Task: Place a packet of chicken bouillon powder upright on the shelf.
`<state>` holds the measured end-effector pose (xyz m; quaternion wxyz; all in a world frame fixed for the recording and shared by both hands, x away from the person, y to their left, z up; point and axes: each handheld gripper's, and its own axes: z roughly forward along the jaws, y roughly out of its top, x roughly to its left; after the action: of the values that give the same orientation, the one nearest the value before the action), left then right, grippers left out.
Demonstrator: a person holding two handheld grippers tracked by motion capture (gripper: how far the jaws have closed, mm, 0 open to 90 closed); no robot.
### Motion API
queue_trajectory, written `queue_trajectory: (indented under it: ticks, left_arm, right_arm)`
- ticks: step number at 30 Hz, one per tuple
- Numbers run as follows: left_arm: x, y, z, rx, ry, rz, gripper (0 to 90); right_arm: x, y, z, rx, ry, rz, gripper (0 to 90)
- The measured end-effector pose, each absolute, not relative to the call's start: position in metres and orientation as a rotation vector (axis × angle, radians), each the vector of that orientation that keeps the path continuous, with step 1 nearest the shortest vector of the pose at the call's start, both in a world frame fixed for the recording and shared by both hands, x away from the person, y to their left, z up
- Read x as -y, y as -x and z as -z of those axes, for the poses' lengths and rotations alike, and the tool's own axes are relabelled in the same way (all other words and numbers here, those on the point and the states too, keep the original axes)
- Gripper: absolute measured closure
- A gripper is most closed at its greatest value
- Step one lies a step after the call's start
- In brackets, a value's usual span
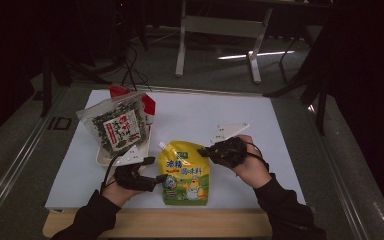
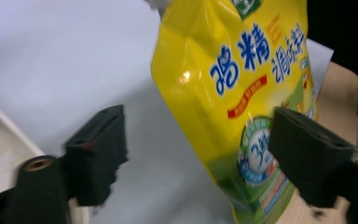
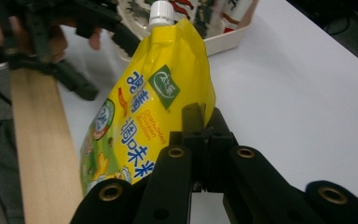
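The jaws of our right gripper (image 3: 200,135) were pressed together on the side edge of the yellow pouch (image 1: 186,172), pinching its thin seam, while the jaws of our left gripper (image 2: 200,158) stood spread with the pouch's lower corner between them, one pad just over the printed face and the other well off it, not yet pressing. No grip there yet, as far as we could judge.

The pouch sat near the front edge of the white mat (image 1: 280,150), between our two hands, its bottom close to the wooden table edge (image 1: 180,225). To do this step well, we judged that the left jaws should close on the flat bottom seam rather than on the bulging belly, where the film would slip, and that the right pinch should hold firm until the left had bitten.

The pouch's long axis ran away from us, from the wooden edge toward the tray (image 1: 105,157) holding the seaweed bag (image 1: 117,125). Its white cap (image 3: 161,13) pointed to the far left, toward that tray, and the printed face was turned up.
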<state>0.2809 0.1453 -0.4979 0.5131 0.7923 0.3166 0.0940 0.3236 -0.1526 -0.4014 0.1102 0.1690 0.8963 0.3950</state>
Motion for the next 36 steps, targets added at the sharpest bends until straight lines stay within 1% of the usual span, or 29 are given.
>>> queue_trajectory:
  ticks: [1,2,3,4,5,7,9,11,13,16,20,21,26,31,36]
  left_arm:
    - [-0.146,-0.281,0.496,-0.751,-1.902,-0.226,30.6]
    - [-0.146,-0.281,0.496,-0.751,-1.902,-0.226,33.6]
    - [-0.146,-0.281,0.492,-0.733,-1.903,-0.227,33.6]
    - [-0.146,-0.281,0.492,-0.733,-1.903,-0.227,39.0]
    - [-0.148,-0.282,0.487,-0.715,-1.9,-0.237,42.5]
    - [-0.148,-0.283,0.482,-0.706,-1.9,-0.248,46.7]
    - [-0.147,-0.283,0.478,-0.689,-1.915,-0.259,53.9]
    - [-0.147,-0.284,0.476,-0.686,-1.939,-0.279,56.2]
    - [-0.148,-0.284,0.475,-0.676,-1.949,-0.302,64.7]
    - [-0.148,-0.282,0.473,-0.677,-1.952,-0.312,70.4]
    - [-0.151,-0.282,0.469,-0.68,-1.955,-0.301,81.7]
    - [-0.152,-0.282,0.467,-0.679,-1.957,-0.287,85.8]
    - [-0.149,-0.276,0.457,-0.646,-1.991,-0.297,90.0]
    - [-0.144,-0.271,0.449,-0.601,-2.014,-0.376,90.0]
    - [-0.143,-0.273,0.452,-0.574,-1.996,-0.351,90.0]
  right_arm:
    - [0.152,-0.322,0.4,-2.632,-0.489,-1.166,90.0]
    - [0.152,-0.322,0.4,-2.632,-0.489,-1.166,90.0]
    - [0.152,-0.321,0.399,-2.637,-0.477,-1.163,90.0]
    - [0.152,-0.321,0.399,-2.637,-0.477,-1.163,90.0]
    - [0.152,-0.317,0.397,-2.637,-0.455,-1.176,90.0]
    - [0.152,-0.316,0.396,-2.637,-0.452,-1.181,90.0]
    - [0.152,-0.314,0.395,-2.638,-0.444,-1.186,90.0]
    - [0.152,-0.313,0.395,-2.641,-0.437,-1.183,90.0]
    - [0.153,-0.313,0.394,-2.645,-0.439,-1.189,90.0]
    - [0.154,-0.313,0.395,-2.649,-0.44,-1.195,90.0]
    - [0.156,-0.311,0.394,-2.654,-0.446,-1.21,90.0]
    - [0.157,-0.311,0.393,-2.658,-0.445,-1.215,90.0]
    - [0.158,-0.311,0.391,-2.651,-0.451,-1.221,90.0]
    - [0.165,-0.312,0.384,-2.621,-0.459,-1.278,90.0]
    - [0.172,-0.315,0.389,-2.633,-0.467,-1.285,89.2]
